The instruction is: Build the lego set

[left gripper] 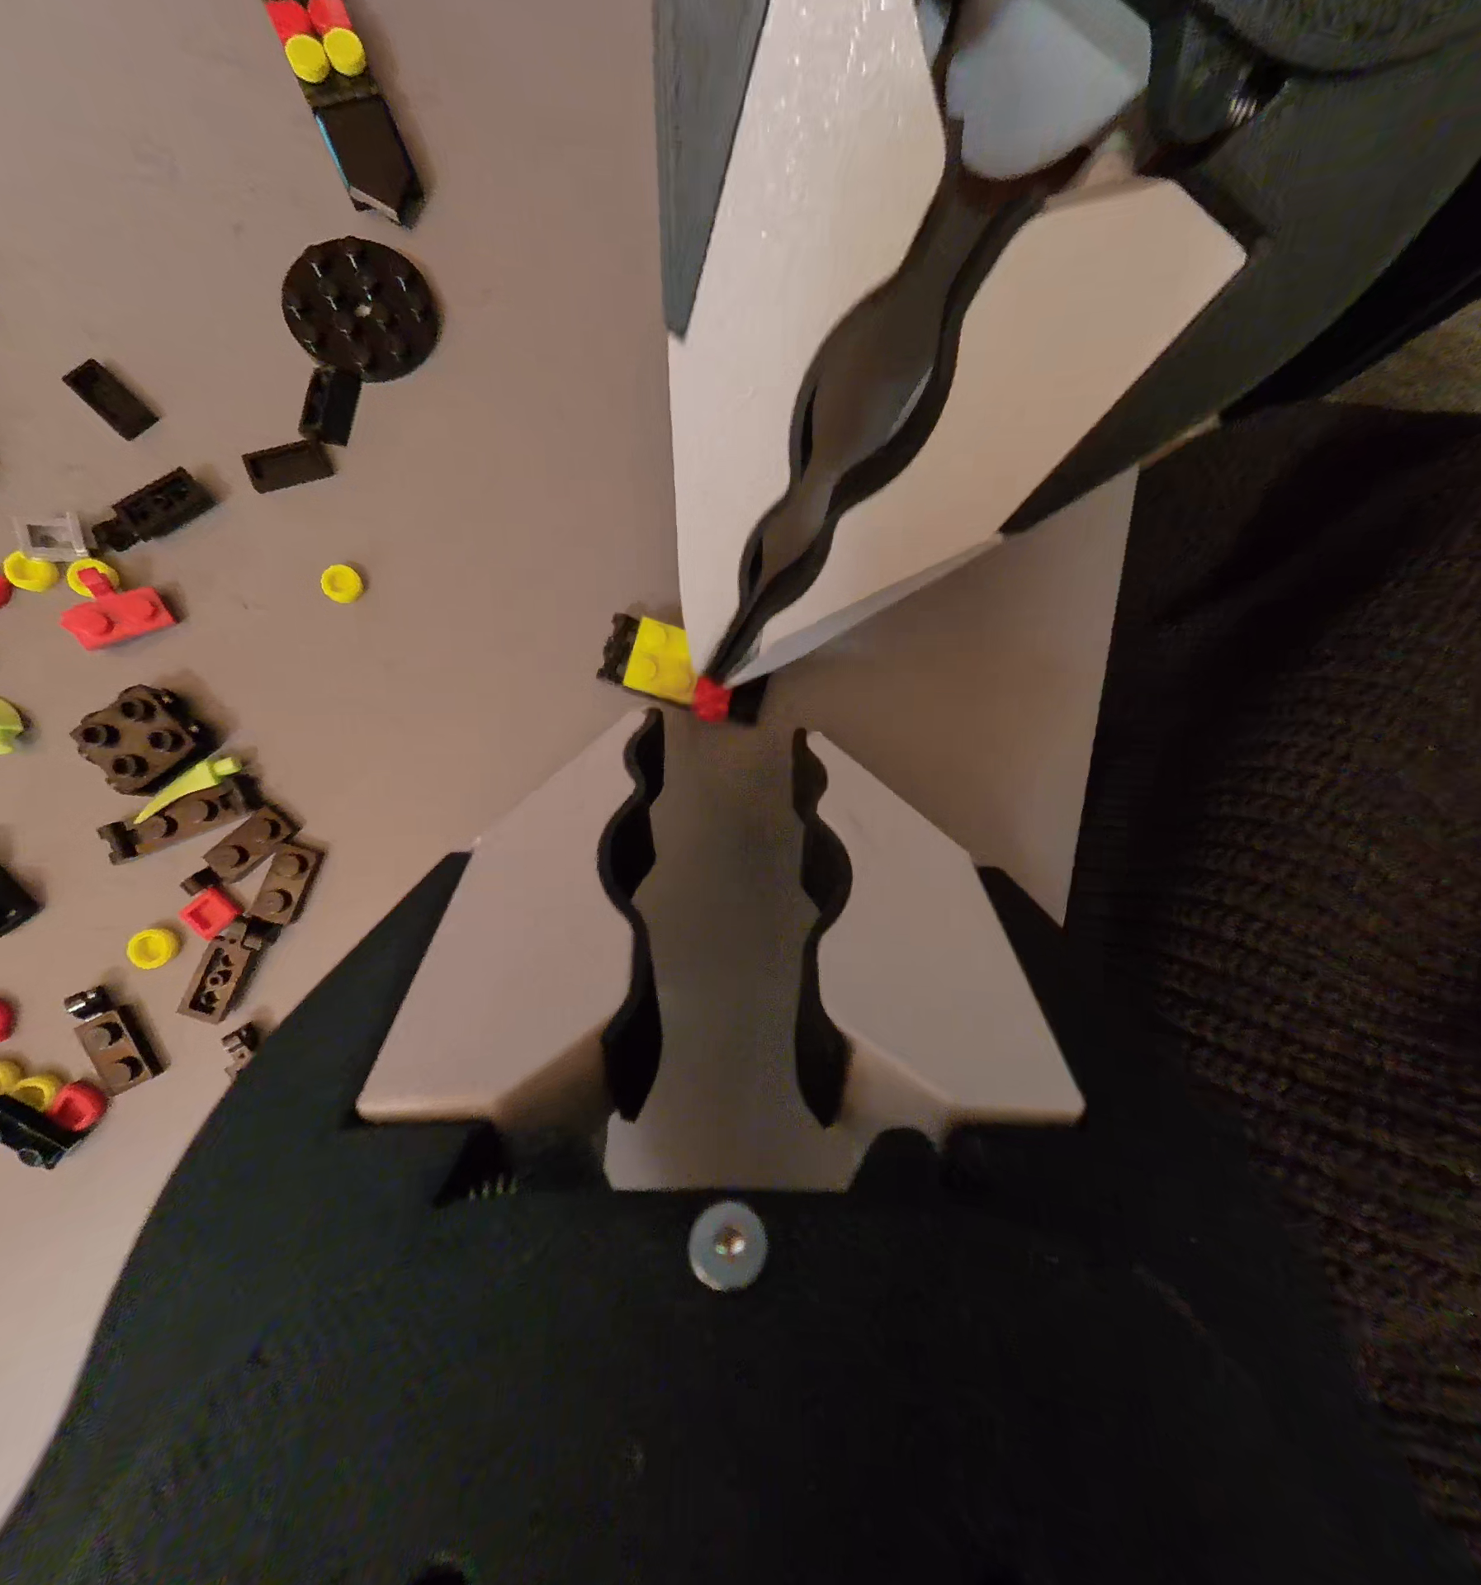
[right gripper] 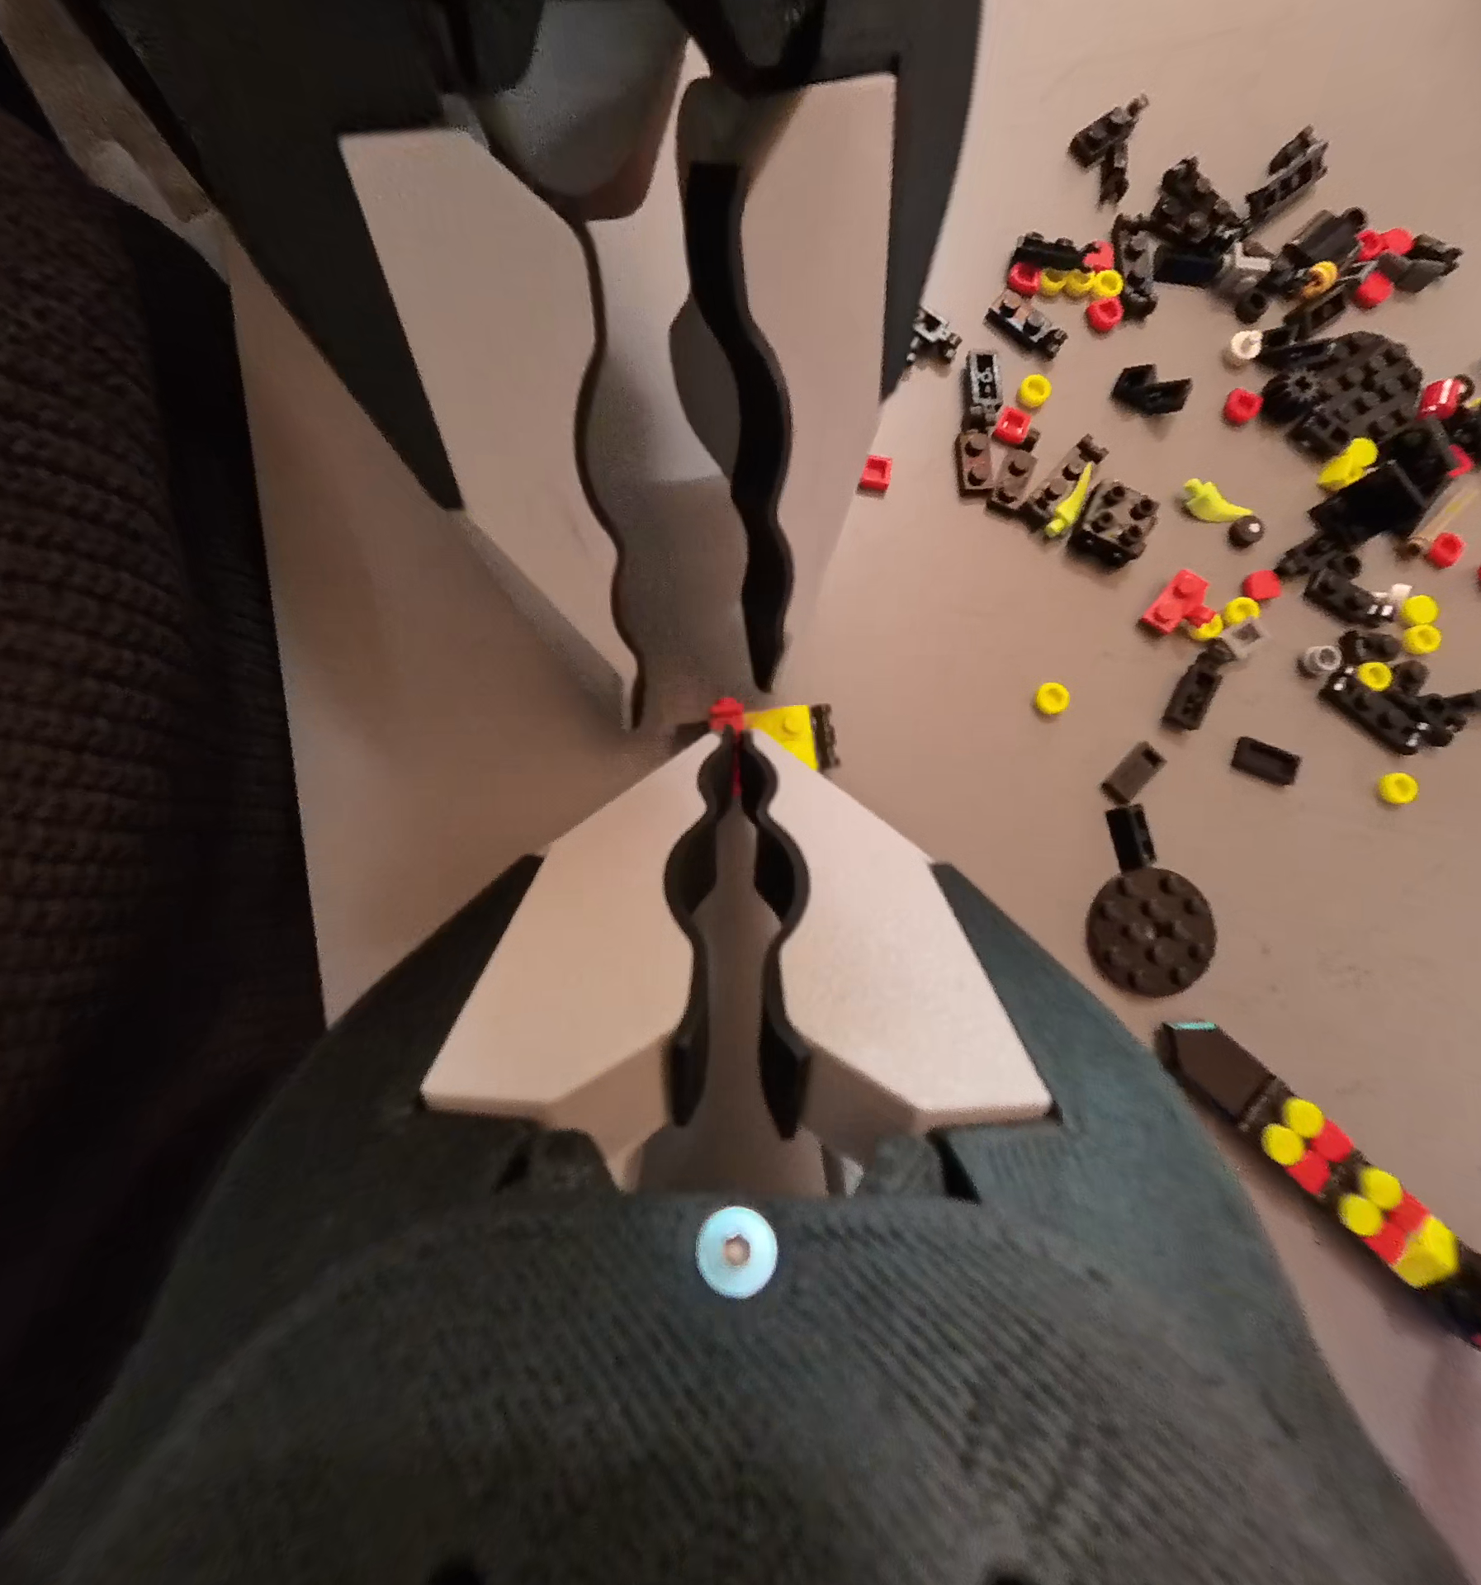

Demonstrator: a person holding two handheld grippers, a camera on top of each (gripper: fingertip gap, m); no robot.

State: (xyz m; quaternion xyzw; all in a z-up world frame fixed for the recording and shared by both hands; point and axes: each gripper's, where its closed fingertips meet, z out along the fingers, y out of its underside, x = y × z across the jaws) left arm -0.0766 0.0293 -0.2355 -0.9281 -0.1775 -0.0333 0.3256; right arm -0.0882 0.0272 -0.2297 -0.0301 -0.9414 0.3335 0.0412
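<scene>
The right gripper [right gripper: 733,755] pinches a small red round piece [right gripper: 726,712] at its fingertips. The yellow-and-black sub-assembly [right gripper: 793,729] lies on the table [right gripper: 934,772] touching that piece, long axis running sideways. Opposite, the left gripper [left gripper: 724,738] stands open, nearly as close.
</scene>
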